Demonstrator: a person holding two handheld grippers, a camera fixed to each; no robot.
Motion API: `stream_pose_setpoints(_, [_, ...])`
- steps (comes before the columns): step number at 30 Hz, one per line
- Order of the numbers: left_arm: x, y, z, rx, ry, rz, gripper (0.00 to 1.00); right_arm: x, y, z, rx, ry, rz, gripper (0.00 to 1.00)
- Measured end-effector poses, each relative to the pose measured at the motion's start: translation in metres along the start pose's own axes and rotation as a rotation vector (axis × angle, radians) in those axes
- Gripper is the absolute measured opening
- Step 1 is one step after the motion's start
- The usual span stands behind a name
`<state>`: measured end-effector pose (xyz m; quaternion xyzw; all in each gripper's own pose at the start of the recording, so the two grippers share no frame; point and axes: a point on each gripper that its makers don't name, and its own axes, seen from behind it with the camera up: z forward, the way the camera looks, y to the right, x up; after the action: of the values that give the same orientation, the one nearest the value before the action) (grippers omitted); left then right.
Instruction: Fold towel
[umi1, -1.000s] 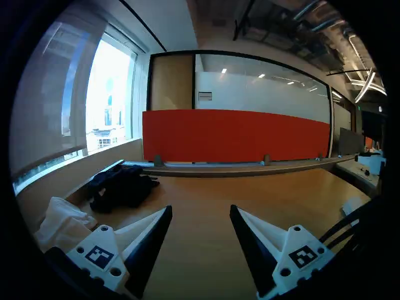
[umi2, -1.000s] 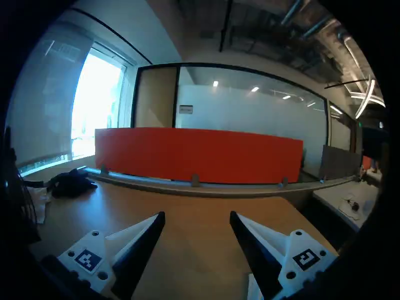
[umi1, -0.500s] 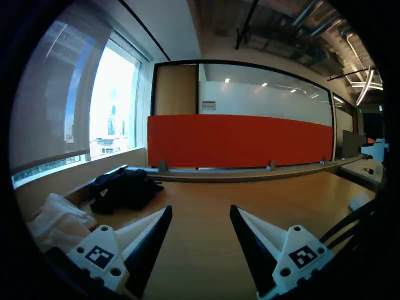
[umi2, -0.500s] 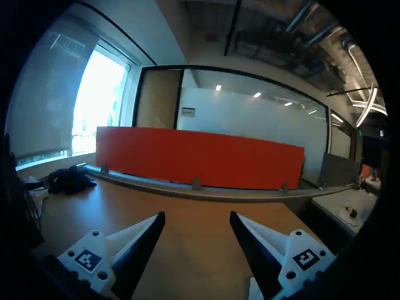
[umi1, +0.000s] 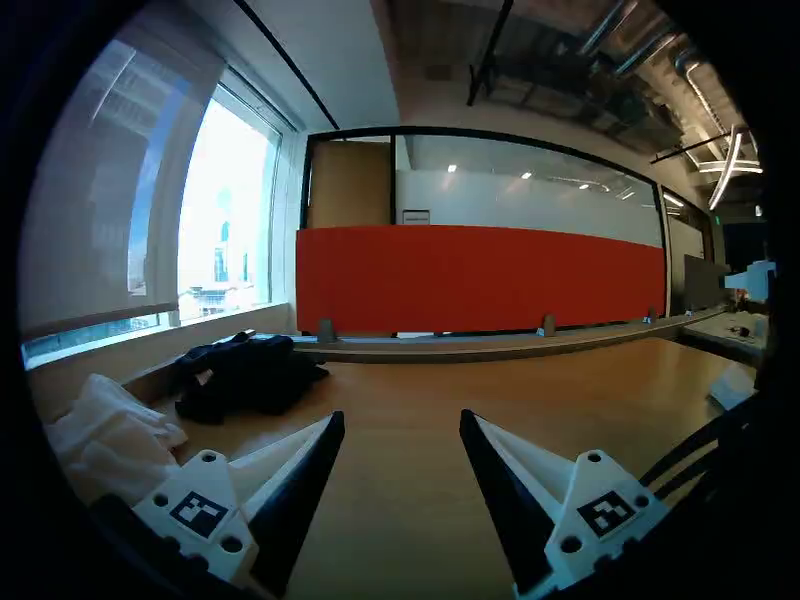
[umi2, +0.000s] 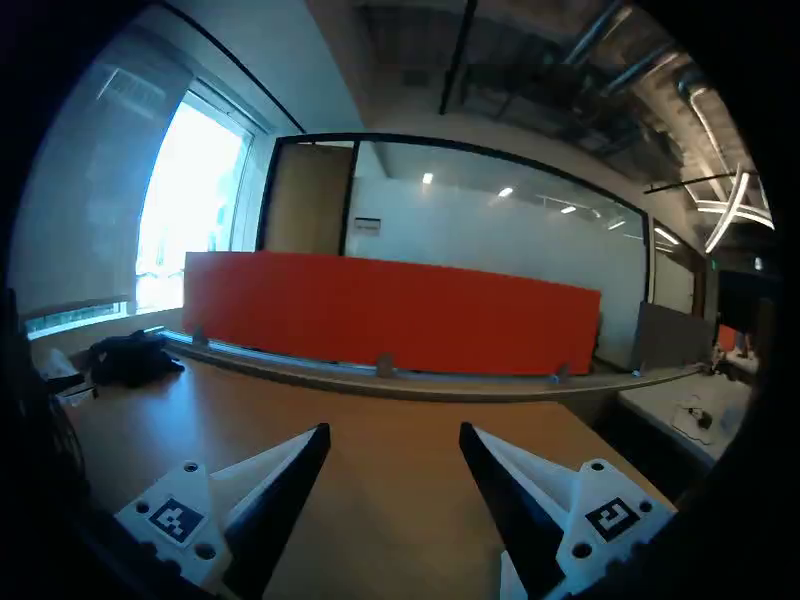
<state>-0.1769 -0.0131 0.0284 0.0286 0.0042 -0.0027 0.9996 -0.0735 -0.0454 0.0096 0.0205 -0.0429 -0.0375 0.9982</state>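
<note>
Your left gripper (umi1: 400, 415) and right gripper (umi2: 393, 428) both stand apart, empty. The white towel (umi1: 110, 440) lies crumpled at the window side of the desk (umi1: 420, 400) (near dark clothes (umi1: 245, 372)). If you reach hastily, you could pinch those instead.

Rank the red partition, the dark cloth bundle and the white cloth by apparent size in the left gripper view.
1. red partition, clearly largest.
2 and 3. dark cloth bundle and white cloth look about alike; the white one lies nearer, so unranked.

The left gripper (umi1: 400, 440) was held level, its two fingers spread wide with nothing between them. The right gripper (umi2: 395, 450) had the same pose, fingers apart and empty.
</note>
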Motion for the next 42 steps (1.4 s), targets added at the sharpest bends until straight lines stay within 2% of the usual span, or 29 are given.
stream_pose_setpoints(9, [-0.014, -0.002, 0.001, 0.007, 0.014, -0.017, 0.85, -0.012, 0.0, 0.005, -0.001, -0.004, -0.002, 1.0])
stream_pose_setpoints(24, [-0.009, -0.002, 0.0, 0.007, 0.052, 0.001, 0.85, -0.016, -0.01, 0.013, 0.025, -0.007, -0.008, 1.0])
stream_pose_setpoints(34, [-0.011, 0.0, 0.0, 0.002, 0.052, 0.005, 0.85, -0.013, 0.001, 0.013, 0.014, 0.015, 0.015, 1.0])
stream_pose_setpoints(36, [-0.011, 0.0, 0.001, 0.003, 0.052, 0.005, 0.87, -0.011, 0.003, 0.013, 0.012, 0.023, 0.021, 1.0])
stream_pose_setpoints(38, [-0.011, 0.0, 0.001, 0.003, 0.052, 0.005, 0.96, -0.01, 0.005, 0.012, 0.011, 0.034, 0.024, 1.0])
stream_pose_setpoints(42, [-0.011, 0.0, 0.001, 0.003, 0.052, 0.005, 0.96, -0.01, 0.009, 0.011, 0.008, 0.052, 0.035, 1.0])
